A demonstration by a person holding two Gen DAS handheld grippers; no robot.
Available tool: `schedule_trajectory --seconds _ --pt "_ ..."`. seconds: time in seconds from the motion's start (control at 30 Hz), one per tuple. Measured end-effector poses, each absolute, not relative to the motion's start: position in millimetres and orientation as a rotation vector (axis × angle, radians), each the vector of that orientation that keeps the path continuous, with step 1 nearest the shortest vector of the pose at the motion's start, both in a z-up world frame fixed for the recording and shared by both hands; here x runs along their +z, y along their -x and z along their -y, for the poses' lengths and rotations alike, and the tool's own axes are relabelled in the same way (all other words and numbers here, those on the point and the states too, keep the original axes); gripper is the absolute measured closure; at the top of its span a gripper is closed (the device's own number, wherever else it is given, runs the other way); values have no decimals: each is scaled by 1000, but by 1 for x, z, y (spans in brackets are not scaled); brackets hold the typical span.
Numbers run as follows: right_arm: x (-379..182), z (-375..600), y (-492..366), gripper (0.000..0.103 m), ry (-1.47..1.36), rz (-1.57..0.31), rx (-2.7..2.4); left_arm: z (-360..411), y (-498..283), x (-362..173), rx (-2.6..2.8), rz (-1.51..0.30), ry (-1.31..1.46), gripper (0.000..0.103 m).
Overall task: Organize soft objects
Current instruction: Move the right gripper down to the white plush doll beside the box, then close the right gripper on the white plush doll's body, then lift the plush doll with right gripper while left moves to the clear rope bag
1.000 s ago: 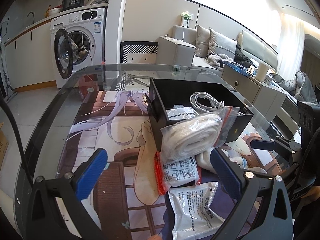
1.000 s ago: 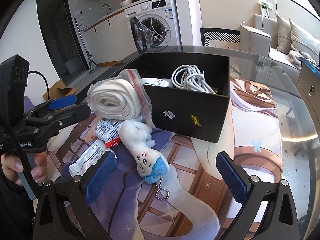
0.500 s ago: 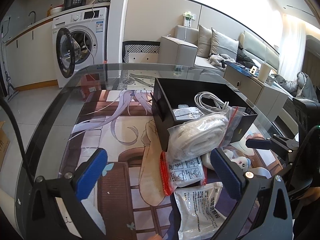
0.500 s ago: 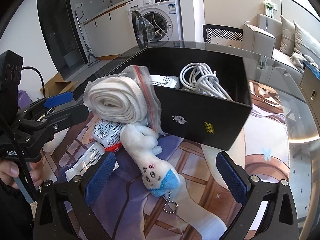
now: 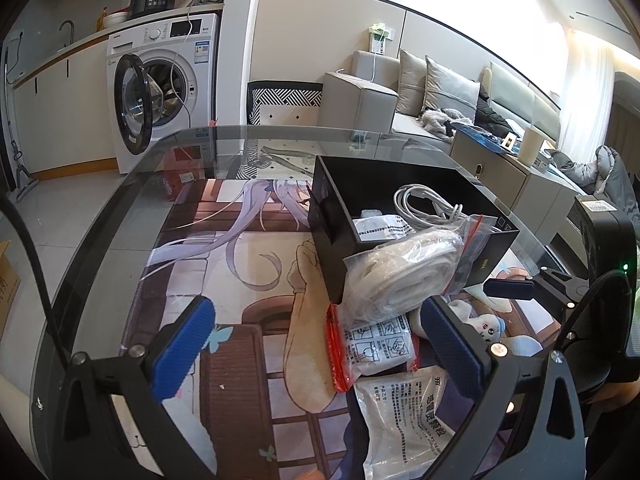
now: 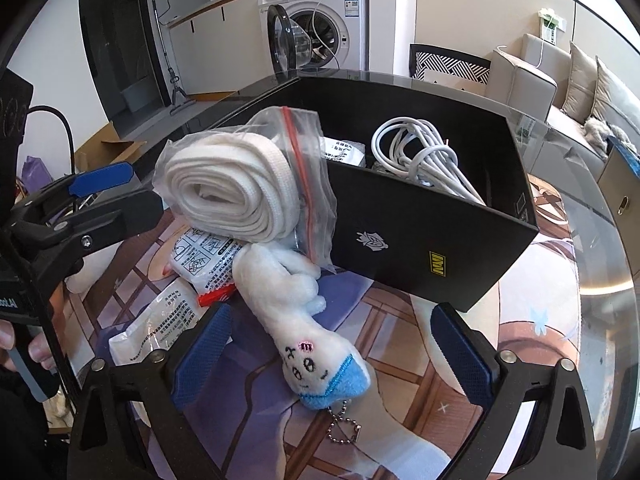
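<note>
A white plush toy (image 6: pixel 296 320) with a blue end and a bead chain lies on the printed mat in front of the black box (image 6: pixel 420 240). My right gripper (image 6: pixel 332 344) straddles the plush; its jaws are closing and the pads stand clear of the toy. A zip bag with rolled white cloth (image 6: pixel 236 188) leans on the box's near corner, resting on the plush and on white packets (image 6: pixel 204 256). My left gripper (image 5: pixel 318 344) hovers open over the mat, holding nothing, with the packets (image 5: pixel 380 344) by its right finger and the zip bag (image 5: pixel 400 276) just ahead.
The box (image 5: pixel 332 216) holds a coiled white cable (image 6: pixel 416 152) and another packet. The glass table's rounded edge (image 5: pixel 120 200) curves at left. A washing machine (image 5: pixel 160 92) with its door open and a sofa (image 5: pixel 400 96) stand beyond. A hand (image 6: pixel 24 352) holds the left gripper's handle.
My right gripper has come forward and down over the plush toy, and its fingers stand a little narrower. The left gripper stays where it was.
</note>
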State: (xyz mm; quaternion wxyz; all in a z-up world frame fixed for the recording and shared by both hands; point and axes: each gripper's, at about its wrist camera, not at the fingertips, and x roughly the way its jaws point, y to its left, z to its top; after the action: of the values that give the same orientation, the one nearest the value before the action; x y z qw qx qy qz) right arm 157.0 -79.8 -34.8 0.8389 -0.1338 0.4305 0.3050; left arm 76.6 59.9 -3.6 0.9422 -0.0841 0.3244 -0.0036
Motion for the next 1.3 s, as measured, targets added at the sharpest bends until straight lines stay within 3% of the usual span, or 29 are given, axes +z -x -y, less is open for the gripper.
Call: schedule_trajectory --seconds 0.03,0.37,0.83,1.03,1.3 --pt "-36 80 -159 15 278 -915 643 -60 -77 -4 -7 -662 172 0" --pt "-41 72 -158 23 276 -915 684 -60 -77 -4 -8 -663 170 0" --pt "-46 73 -148 62 294 -910 732 -59 -77 -5 -8 -666 167 0" --pt "-46 88 -137 74 270 -917 767 -55 -78 -6 -12 -670 162 0" --pt "-43 110 -111 76 301 -916 792 -50 -78 -5 -15 -674 159 0"
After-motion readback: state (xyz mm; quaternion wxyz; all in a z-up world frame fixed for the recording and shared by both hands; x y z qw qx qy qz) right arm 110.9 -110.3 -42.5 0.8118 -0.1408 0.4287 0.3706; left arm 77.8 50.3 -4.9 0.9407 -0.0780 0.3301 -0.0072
